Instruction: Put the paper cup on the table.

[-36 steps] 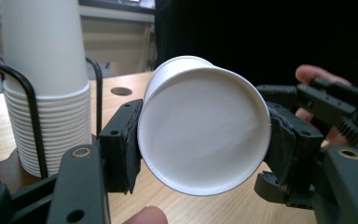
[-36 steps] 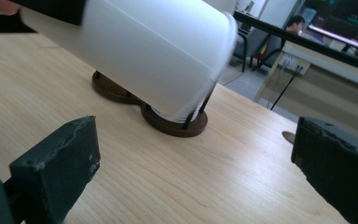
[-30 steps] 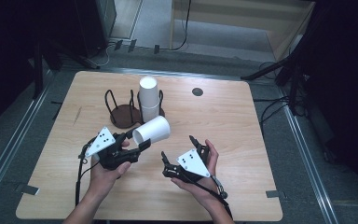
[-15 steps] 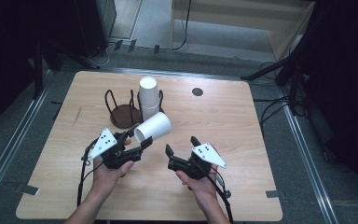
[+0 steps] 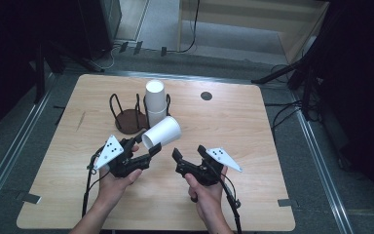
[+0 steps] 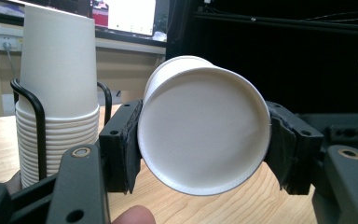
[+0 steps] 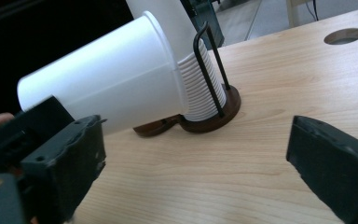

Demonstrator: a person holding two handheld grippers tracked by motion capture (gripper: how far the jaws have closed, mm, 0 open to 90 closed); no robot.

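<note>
Dark room with grey floor and trailing cables around a light wooden table (image 5: pixel 253 146), round grommet hole (image 5: pixel 206 96) near its far edge. Toward the far left of the tabletop, black wire cup holder on a brown round base (image 5: pixel 129 119), with two bays side by side. Right bay filled by a stack of white paper cups (image 5: pixel 155 102), upright, rims nested; left bay showing bare base. Just in front of the stack, single white paper cup (image 5: pixel 161 132) held off the table, lying on its side, base toward the left gripper's camera, mouth toward the stack. Left gripper (image 5: pixel 148 152), in the person's left hand, clamped across the cup's base end, one pad on each side of the wall, as seen in the left gripper view (image 6: pixel 204 123). Right gripper (image 5: pixel 187 155), in the right hand, near the left one but apart from the cup, jaws spread wide and just opened further, nothing between them, bare wood beneath.
</note>
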